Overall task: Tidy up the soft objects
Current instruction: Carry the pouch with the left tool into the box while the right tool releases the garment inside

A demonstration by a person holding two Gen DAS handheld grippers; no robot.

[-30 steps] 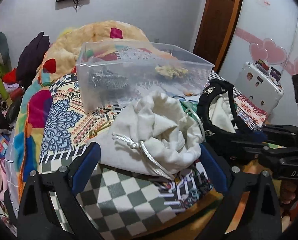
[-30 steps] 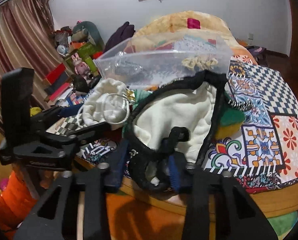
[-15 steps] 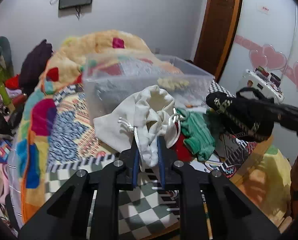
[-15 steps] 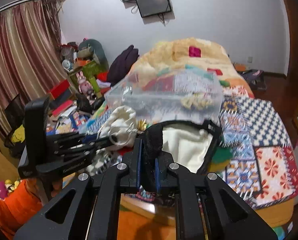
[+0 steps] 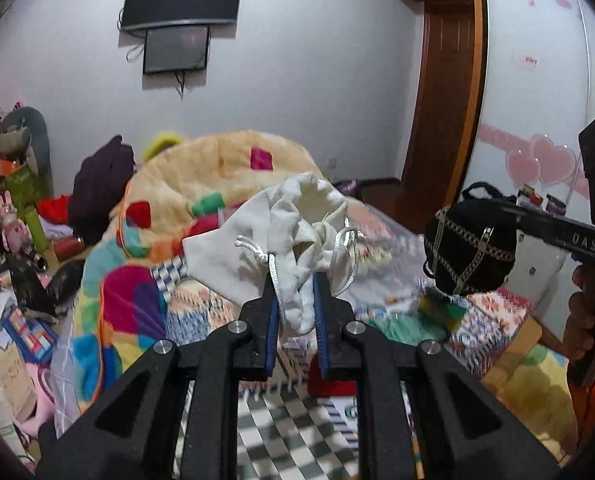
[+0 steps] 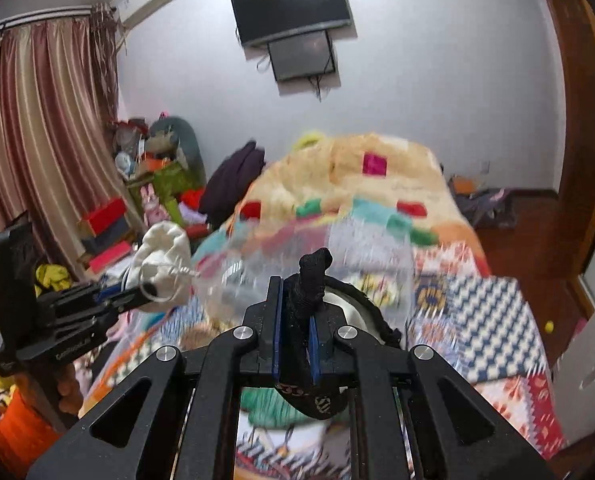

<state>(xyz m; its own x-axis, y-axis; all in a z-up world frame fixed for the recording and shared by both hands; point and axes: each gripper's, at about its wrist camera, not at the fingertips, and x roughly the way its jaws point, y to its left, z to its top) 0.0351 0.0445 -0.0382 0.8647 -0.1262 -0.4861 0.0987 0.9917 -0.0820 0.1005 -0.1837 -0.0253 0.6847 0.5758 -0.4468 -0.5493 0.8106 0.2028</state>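
— Which step?
— Carrying: left gripper [image 5: 293, 304] clamps the white drawstring pouch [image 5: 281, 236], right gripper [image 6: 295, 336] the black bag [image 6: 311, 280], both above the bed's near edge [image 5: 509, 344].
— Next?
— Probably lower both into the blurred clear bin [image 6: 317, 240].

a home bedroom: quilt-covered bed [image 6: 477, 292], wall tv [image 6: 293, 6], curtains [image 6: 37, 140], wooden door [image 5: 445, 92].

Dim, motion-blurred bedding (fisheye-warped edges)
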